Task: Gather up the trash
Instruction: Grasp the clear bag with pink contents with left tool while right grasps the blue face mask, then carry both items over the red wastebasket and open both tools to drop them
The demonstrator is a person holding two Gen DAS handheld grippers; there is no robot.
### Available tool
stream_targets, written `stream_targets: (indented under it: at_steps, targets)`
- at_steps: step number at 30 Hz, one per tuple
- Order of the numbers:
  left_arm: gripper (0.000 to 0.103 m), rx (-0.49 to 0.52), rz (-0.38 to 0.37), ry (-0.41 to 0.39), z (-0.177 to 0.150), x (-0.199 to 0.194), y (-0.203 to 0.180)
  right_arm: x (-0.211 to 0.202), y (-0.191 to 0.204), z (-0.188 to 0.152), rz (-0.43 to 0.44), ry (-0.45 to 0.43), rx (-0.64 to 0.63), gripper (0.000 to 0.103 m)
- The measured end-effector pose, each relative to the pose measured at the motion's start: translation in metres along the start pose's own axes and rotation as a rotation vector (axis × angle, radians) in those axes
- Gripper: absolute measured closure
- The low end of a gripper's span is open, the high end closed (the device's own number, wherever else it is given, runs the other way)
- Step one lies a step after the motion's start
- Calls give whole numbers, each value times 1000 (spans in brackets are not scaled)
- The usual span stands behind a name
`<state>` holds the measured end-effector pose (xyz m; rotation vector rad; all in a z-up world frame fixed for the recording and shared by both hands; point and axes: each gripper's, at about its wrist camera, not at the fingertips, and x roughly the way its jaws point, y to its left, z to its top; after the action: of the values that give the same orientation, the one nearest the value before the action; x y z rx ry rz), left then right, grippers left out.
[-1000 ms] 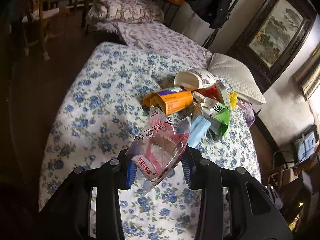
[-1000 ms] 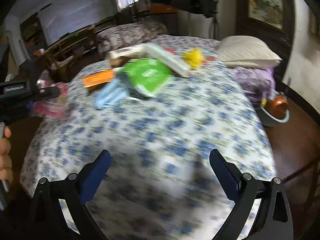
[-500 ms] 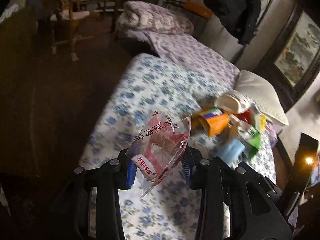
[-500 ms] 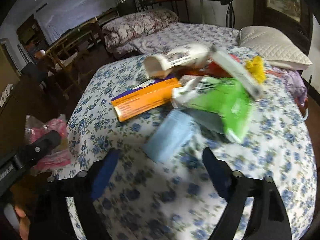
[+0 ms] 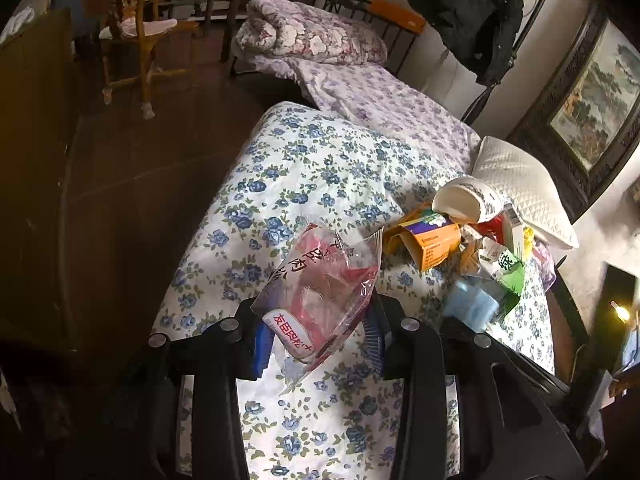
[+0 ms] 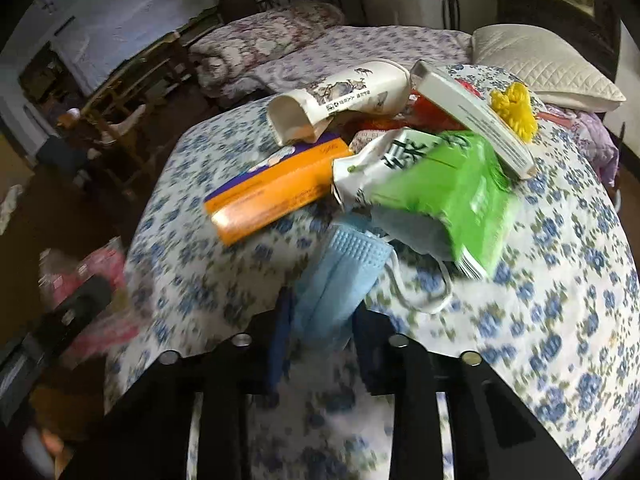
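My left gripper [image 5: 318, 338] is shut on a clear and red plastic snack bag [image 5: 320, 288] and holds it above the near edge of the flowered bed [image 5: 320, 168]. My right gripper [image 6: 322, 344] is shut on a light blue face mask [image 6: 340, 276] at the near side of the trash pile. The pile holds an orange box [image 6: 276, 188], a green and white packet [image 6: 436, 192], a white cup [image 6: 340, 96], a white flat box [image 6: 472, 116] and a yellow scrap [image 6: 514, 110]. The pile also shows in the left wrist view [image 5: 472, 236].
A white pillow [image 6: 544, 60] lies behind the pile. A second bed with a rolled purple quilt [image 5: 308, 32] stands beyond. A wooden chair [image 5: 140, 36] stands on the dark floor at the left. A framed painting [image 5: 592, 96] hangs on the right wall.
My right gripper has moved in on the pile and closed from wide open onto the blue mask. My left gripper has drawn back toward the bed's near edge, still holding the bag.
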<state>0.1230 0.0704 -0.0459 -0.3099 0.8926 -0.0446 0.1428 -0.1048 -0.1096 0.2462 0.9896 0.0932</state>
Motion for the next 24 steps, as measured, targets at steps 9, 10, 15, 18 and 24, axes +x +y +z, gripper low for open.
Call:
stream_targets:
  at_steps: [9,10,15,18,24]
  targets:
    - [64,114,-43,28,-14,1,-32,-90,-70,-68,3,-54,13,76]
    - [64,131,-44,26,-16,0,-36,-101,-81,-74,-17,-71,29,76]
    - [65,155,-47,18,-20,-4,-43,-143,-121,-97,-96,-128,76,76]
    - [65,174,-57,32,-30,-7,-51,-165,-145,-110,-112,-166,106,76]
    - [65,298,-9,19,-47,-15,-82,-193,-187,-130,-132,-210,154,76]
